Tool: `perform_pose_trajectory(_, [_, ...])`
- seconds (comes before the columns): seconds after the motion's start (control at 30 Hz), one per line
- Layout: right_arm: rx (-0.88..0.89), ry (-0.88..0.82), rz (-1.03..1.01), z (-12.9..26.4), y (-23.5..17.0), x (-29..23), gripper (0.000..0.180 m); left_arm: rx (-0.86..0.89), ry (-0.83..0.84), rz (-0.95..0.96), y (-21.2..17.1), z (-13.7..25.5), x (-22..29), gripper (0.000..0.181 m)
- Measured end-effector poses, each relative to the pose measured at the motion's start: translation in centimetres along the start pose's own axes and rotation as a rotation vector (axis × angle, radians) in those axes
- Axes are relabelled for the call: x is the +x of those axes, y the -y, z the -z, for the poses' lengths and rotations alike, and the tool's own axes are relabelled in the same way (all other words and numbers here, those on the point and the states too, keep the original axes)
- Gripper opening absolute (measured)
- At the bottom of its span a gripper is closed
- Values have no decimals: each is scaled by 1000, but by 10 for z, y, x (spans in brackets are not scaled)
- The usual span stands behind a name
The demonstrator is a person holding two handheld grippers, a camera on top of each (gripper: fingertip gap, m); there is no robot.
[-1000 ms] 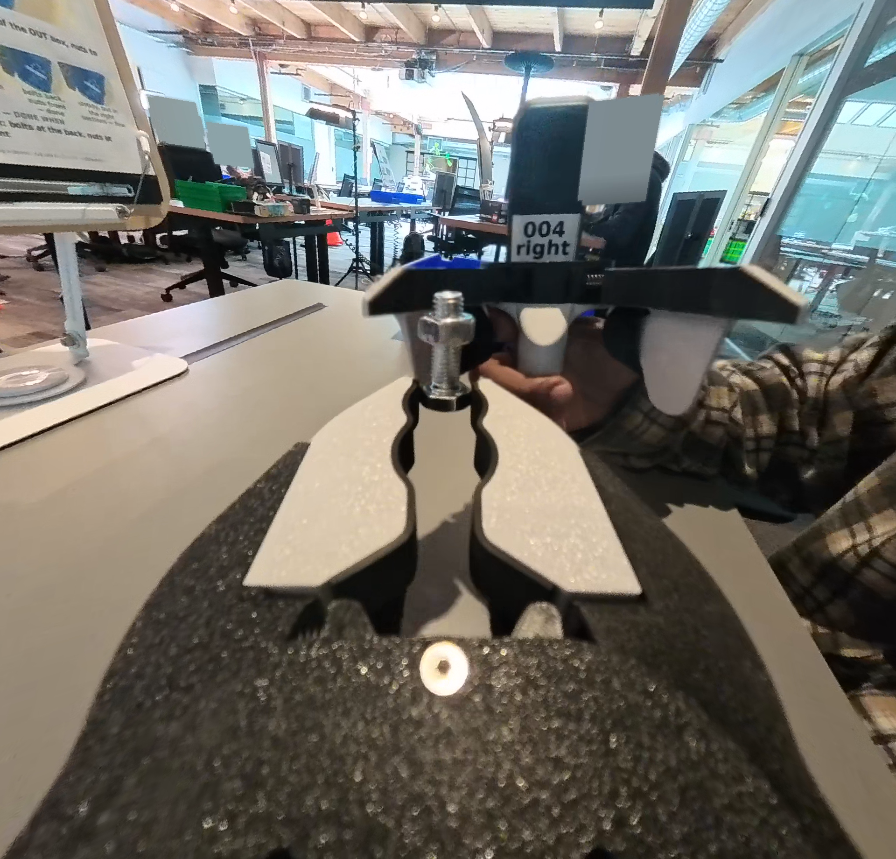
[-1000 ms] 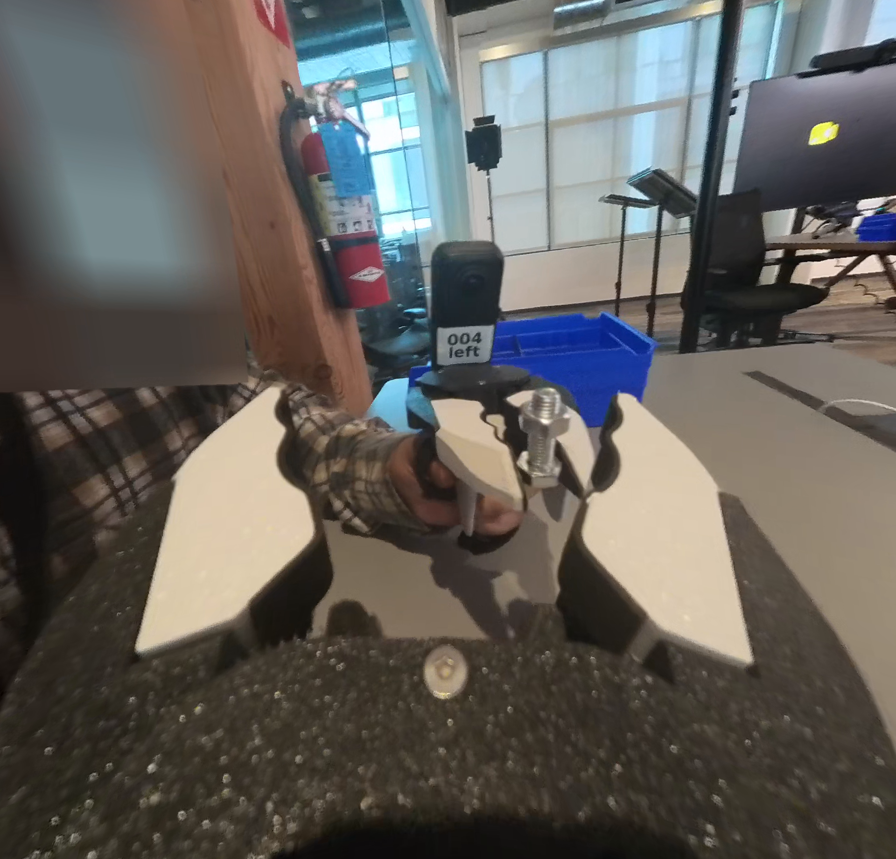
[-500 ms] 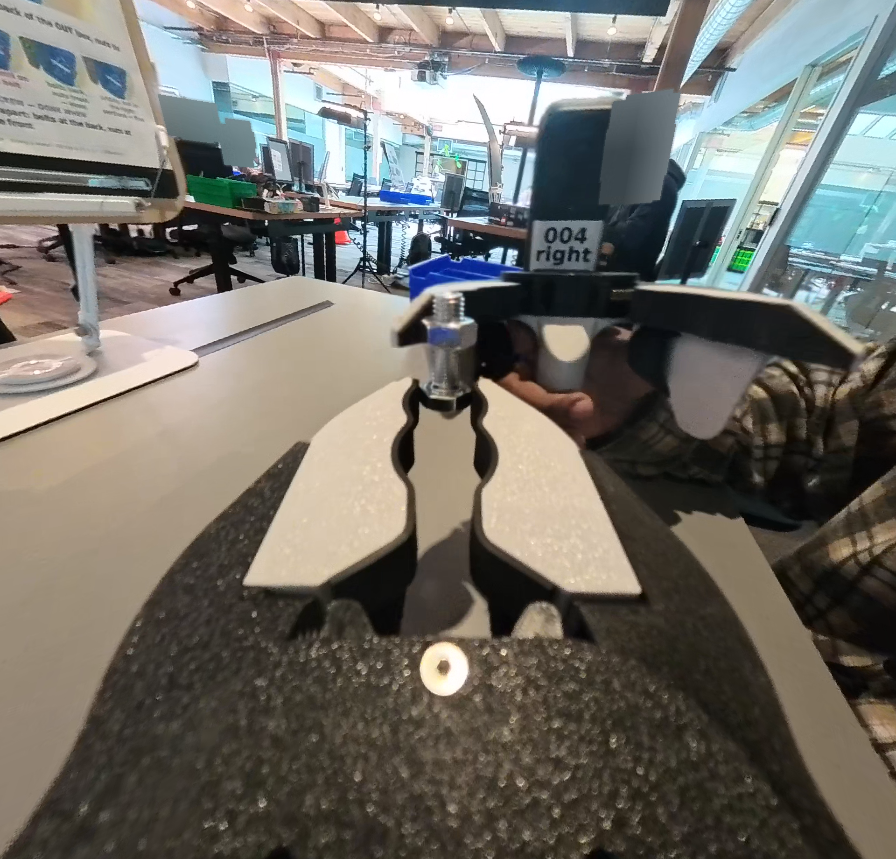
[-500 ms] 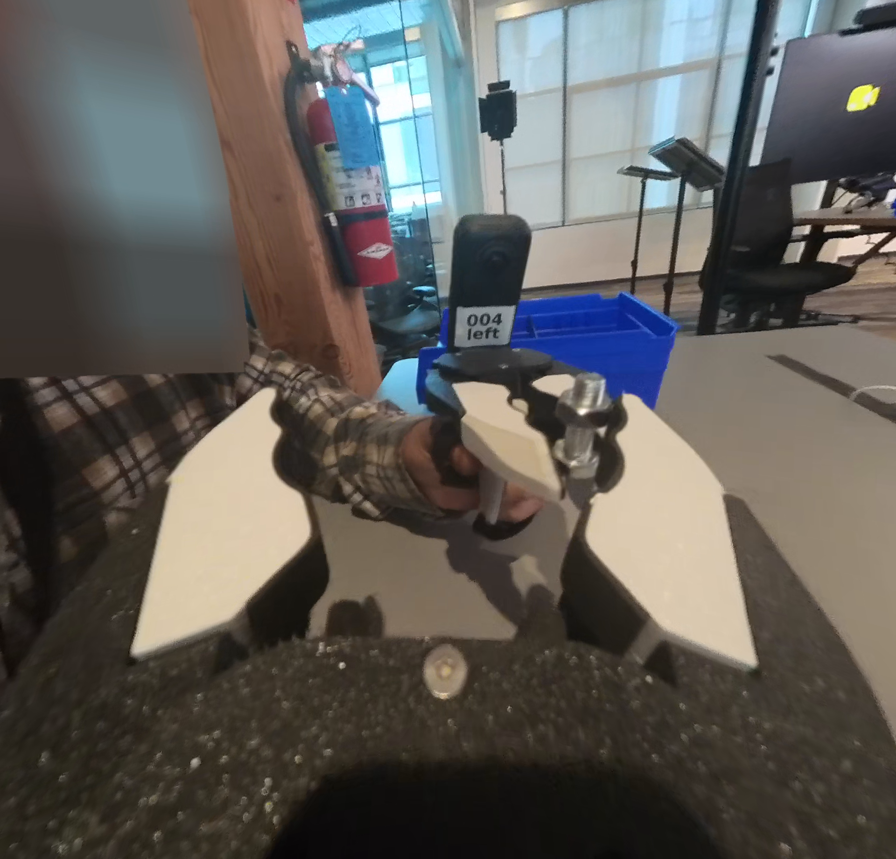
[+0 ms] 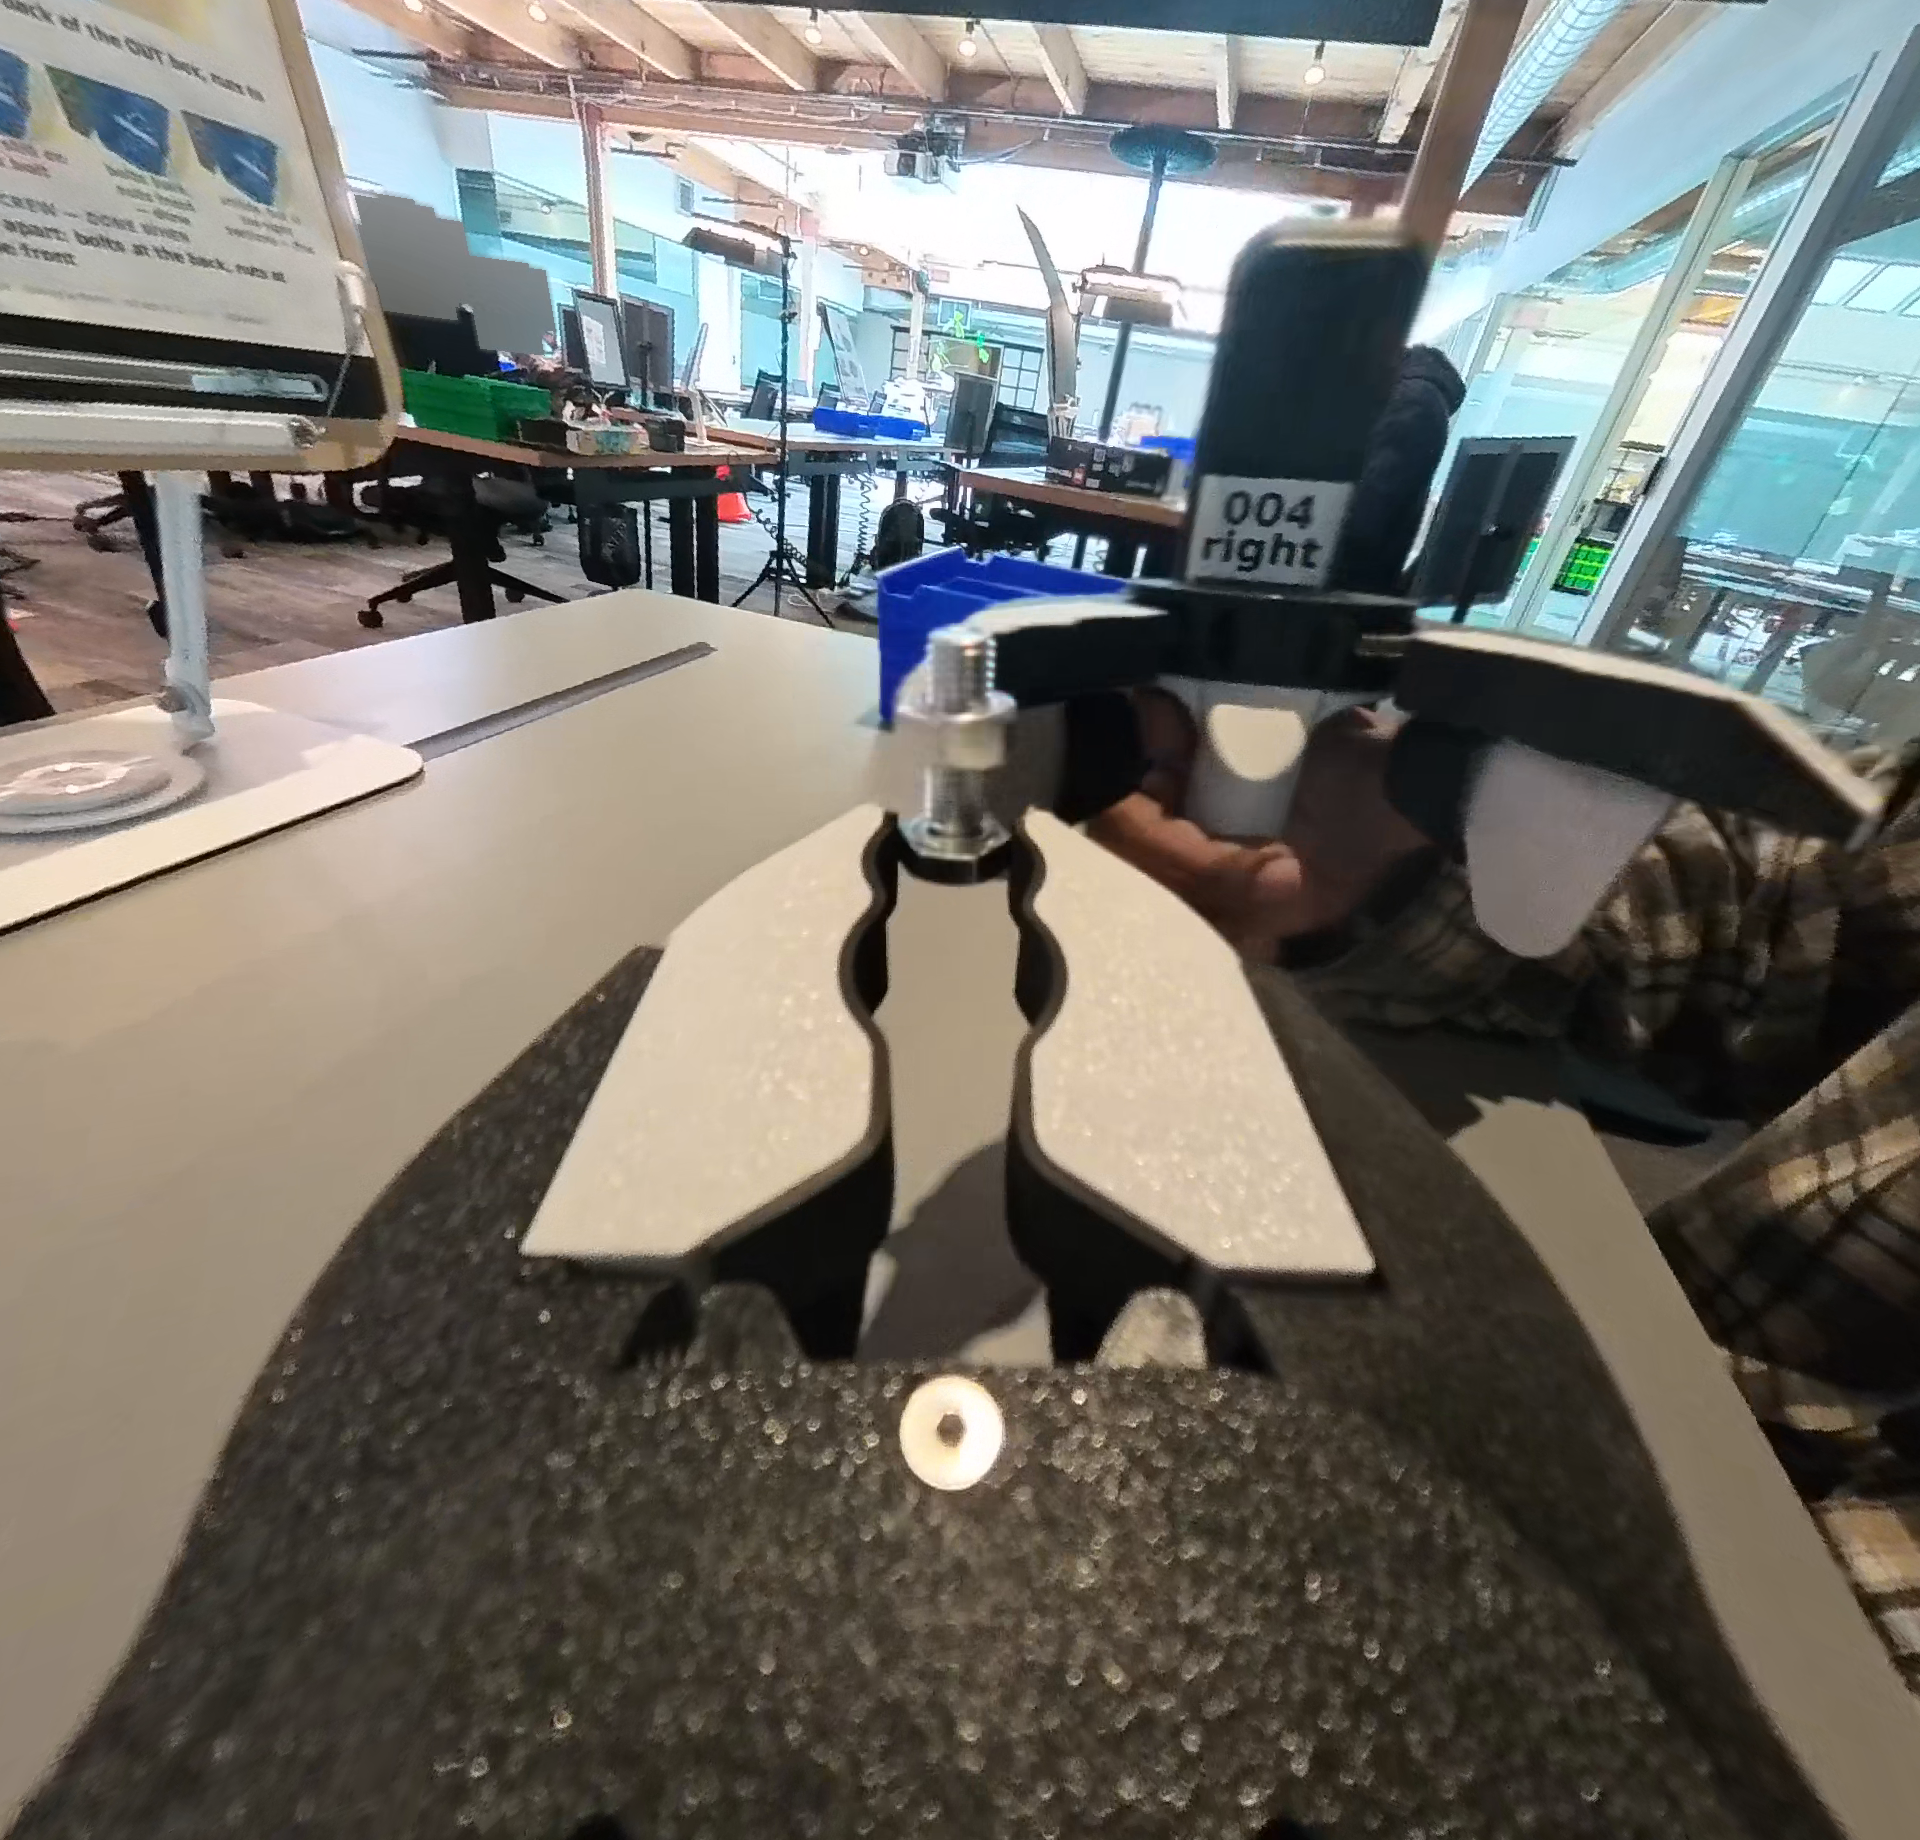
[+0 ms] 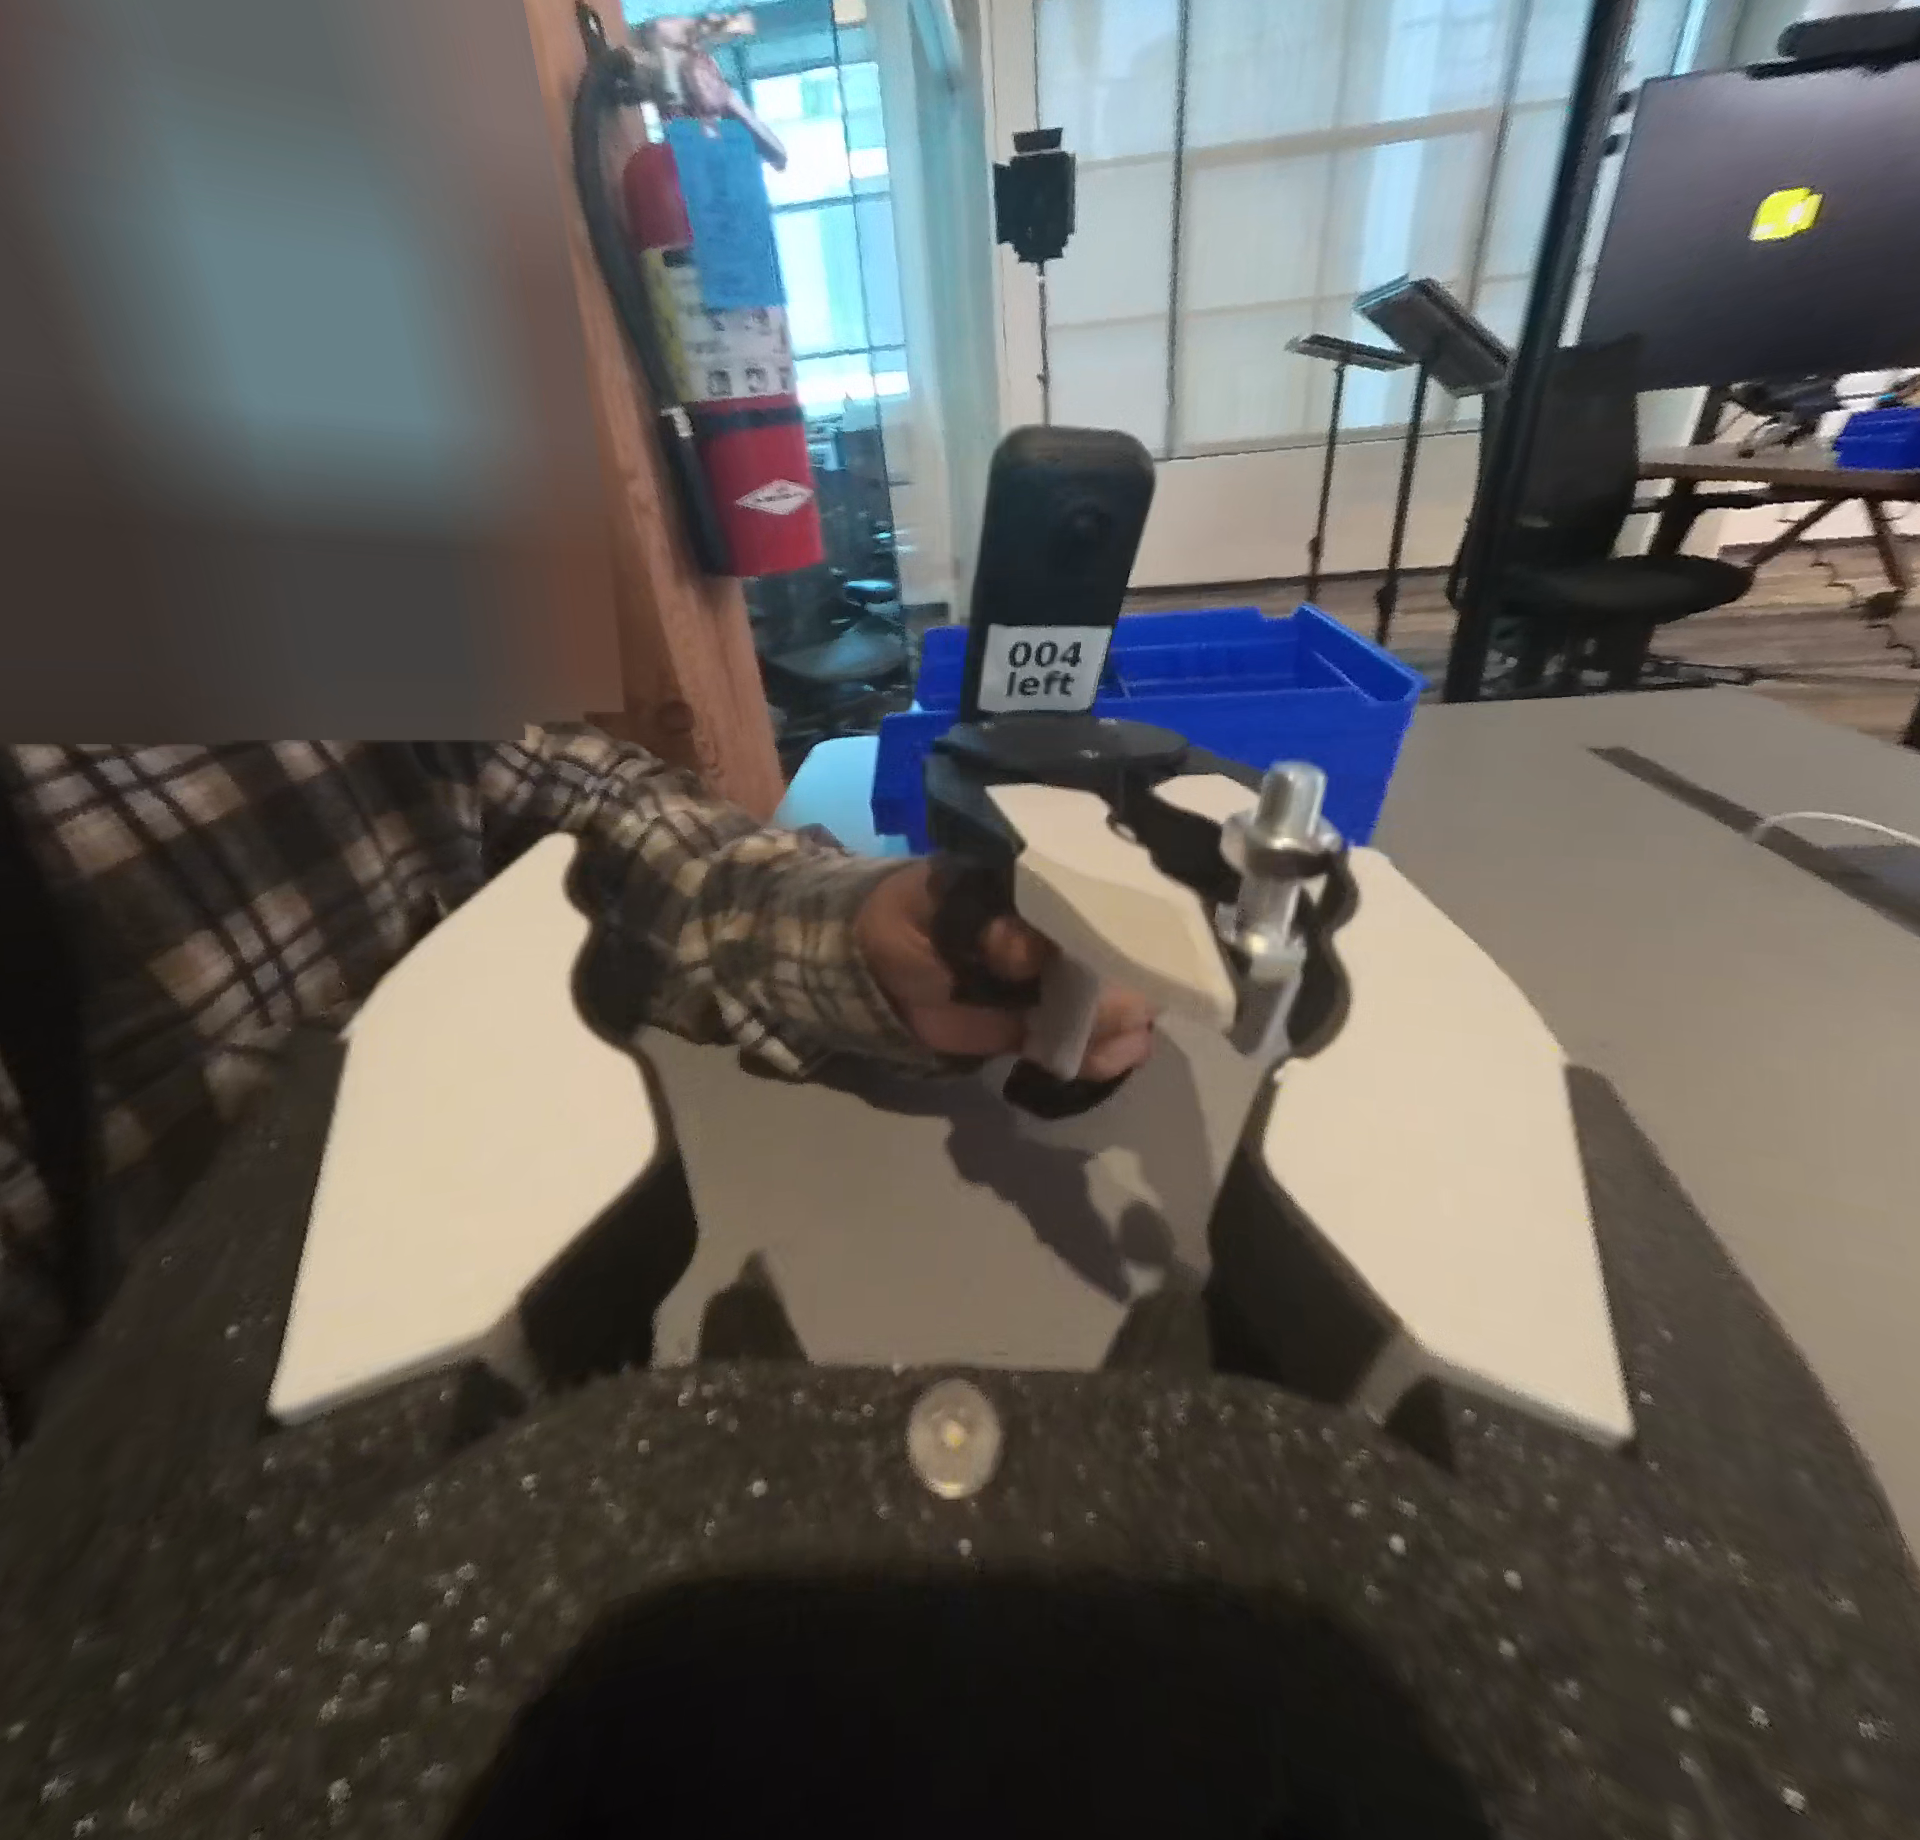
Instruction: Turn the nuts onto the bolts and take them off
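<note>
My left gripper point(image 5: 951, 860) is shut on the head of a silver bolt point(image 5: 954, 803) and holds it upright above the grey table point(image 5: 364, 1011). A silver nut point(image 5: 954, 741) sits on its thread, a little below the top. My right gripper point(image 6: 966, 865) faces it with its jaws wide open and empty. In the right wrist view the bolt point(image 6: 1270, 917) and nut point(image 6: 1280, 840) stand just inside the right finger point(image 6: 1455, 1115); I cannot tell whether they touch. The right gripper also shows in the left wrist view point(image 5: 1371, 772).
A blue bin point(image 6: 1299, 678) stands on the table behind the grippers. A sign on a stand point(image 5: 156, 180) with a white base point(image 5: 239, 782) is at the far left. The person's plaid sleeves point(image 5: 1766, 1011) lie along the right. A white cable point(image 6: 1818, 824) lies far right.
The right gripper has shifted sideways, so the bolt and nut now sit by its right finger rather than near its middle. The left gripper keeps its hold on the bolt.
</note>
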State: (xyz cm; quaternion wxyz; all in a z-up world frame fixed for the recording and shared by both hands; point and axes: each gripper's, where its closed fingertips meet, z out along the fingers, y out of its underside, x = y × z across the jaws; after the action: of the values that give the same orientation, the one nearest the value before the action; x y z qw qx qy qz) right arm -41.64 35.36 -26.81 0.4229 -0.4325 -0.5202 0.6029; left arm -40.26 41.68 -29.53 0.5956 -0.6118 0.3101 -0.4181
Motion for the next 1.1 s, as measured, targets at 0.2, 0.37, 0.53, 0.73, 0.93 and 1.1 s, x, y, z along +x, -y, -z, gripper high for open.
perform_pose_trajectory(0.2, [63,-45,11,14,14,9,118,-3,-21,16,-3,-2,2,19])
perform_pose_trajectory(0.37, [36,21,-22,-4,6,5,123,-1,-3,-5,0,-1,2,19])
perform_pose_trajectory(0.53, [54,-30,-3,24,12,-2,110,-6,22,23,-1,3,-7,19])
perform_pose_trajectory(0.73, [26,-109,89,20,22,34,63,-18,-11,-25,-2,-3,6,19])
perform_pose_trajectory(0.93, [-20,-109,102,11,15,45,27,-27,-30,-29,-5,-5,9,19])
perform_pose_trajectory(1.1, [-39,-95,78,10,8,48,16,-31,-40,-28,-6,-6,12,19])
